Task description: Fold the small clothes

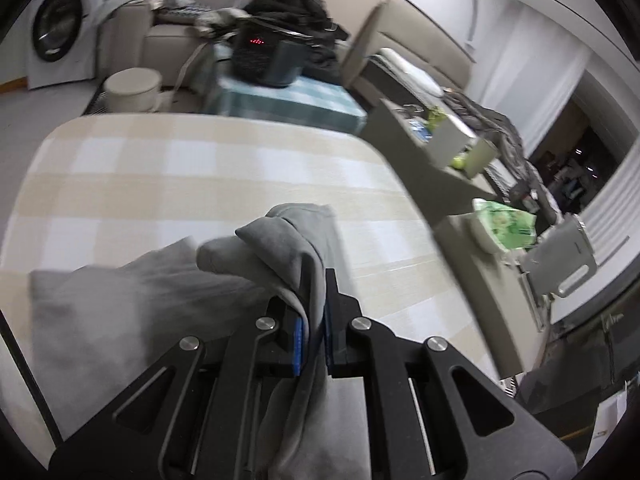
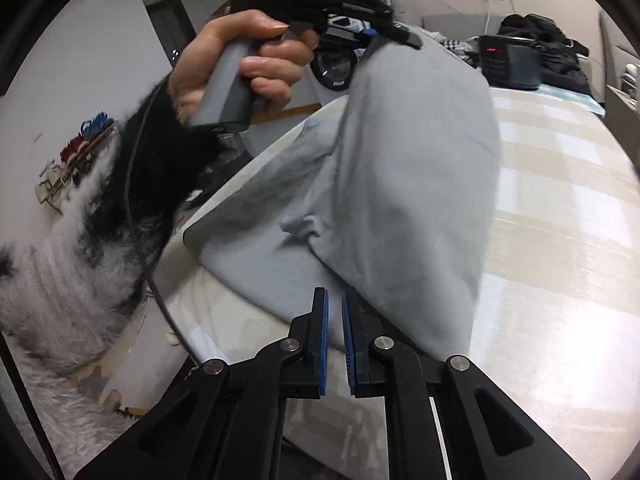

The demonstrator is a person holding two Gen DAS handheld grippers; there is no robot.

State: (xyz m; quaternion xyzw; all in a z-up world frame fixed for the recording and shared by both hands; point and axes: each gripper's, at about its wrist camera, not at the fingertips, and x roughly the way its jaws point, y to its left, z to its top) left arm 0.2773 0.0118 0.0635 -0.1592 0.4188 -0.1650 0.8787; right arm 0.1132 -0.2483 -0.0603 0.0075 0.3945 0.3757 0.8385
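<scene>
A small grey garment (image 1: 132,304) lies on the cream checked table (image 1: 224,168). My left gripper (image 1: 316,312) is shut on a bunched edge of the garment and lifts it off the table. In the right wrist view the left gripper (image 2: 384,34) holds the garment (image 2: 404,184) high, and the cloth hangs down to the table (image 2: 560,240). My right gripper (image 2: 335,320) sits low at the near edge of the cloth, its jaws almost closed with a narrow empty gap between the blue pads (image 2: 323,340).
A black heater (image 1: 264,56) with red lights stands on a teal cloth beyond the table. A washing machine (image 1: 60,28) is at the far left. A shelf with a green packet (image 1: 508,228) stands to the right. The person's fluffy sleeve (image 2: 72,272) is at left.
</scene>
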